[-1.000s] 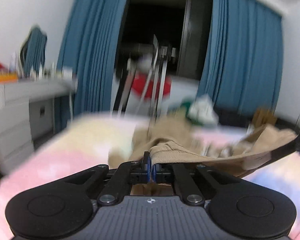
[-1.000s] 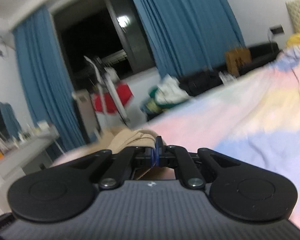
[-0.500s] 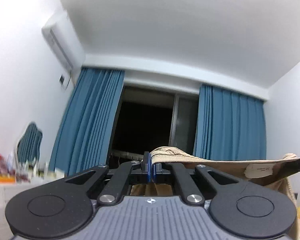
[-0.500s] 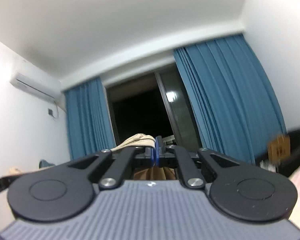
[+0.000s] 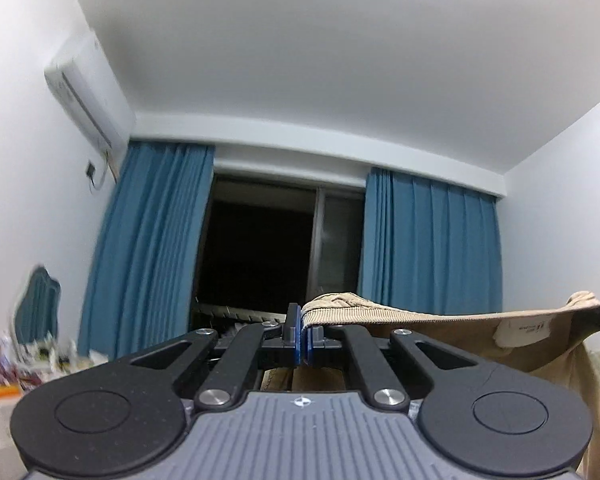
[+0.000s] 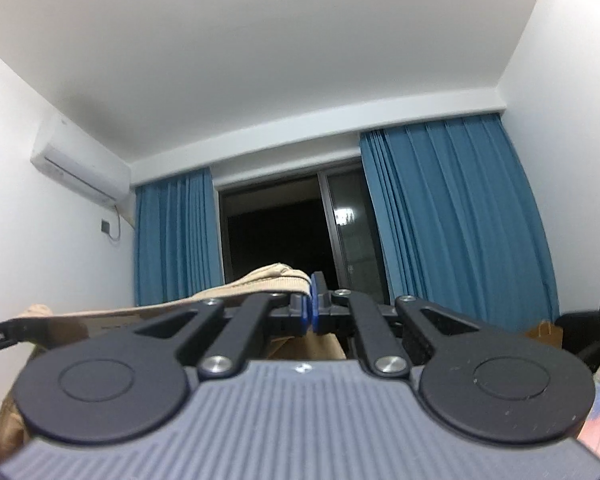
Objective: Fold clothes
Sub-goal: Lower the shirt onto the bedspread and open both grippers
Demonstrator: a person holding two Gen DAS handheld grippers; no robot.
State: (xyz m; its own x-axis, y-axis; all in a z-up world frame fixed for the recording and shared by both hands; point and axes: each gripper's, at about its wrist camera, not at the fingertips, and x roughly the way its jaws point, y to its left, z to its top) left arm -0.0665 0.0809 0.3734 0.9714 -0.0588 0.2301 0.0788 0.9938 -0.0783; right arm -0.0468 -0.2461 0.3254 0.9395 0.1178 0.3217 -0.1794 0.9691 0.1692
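White ceiling, blue curtains and a dark window fill both views. The tan garment hangs in the air, its ribbed edge stretched roughly level between the two tools, the rest drooping below. The left gripper has its jaws pinched tight on one corner; the right gripper clamps the other. Each bite looks thin, so I judge that a sharp tug or uneven pull could slip a corner free and let the cloth collapse.
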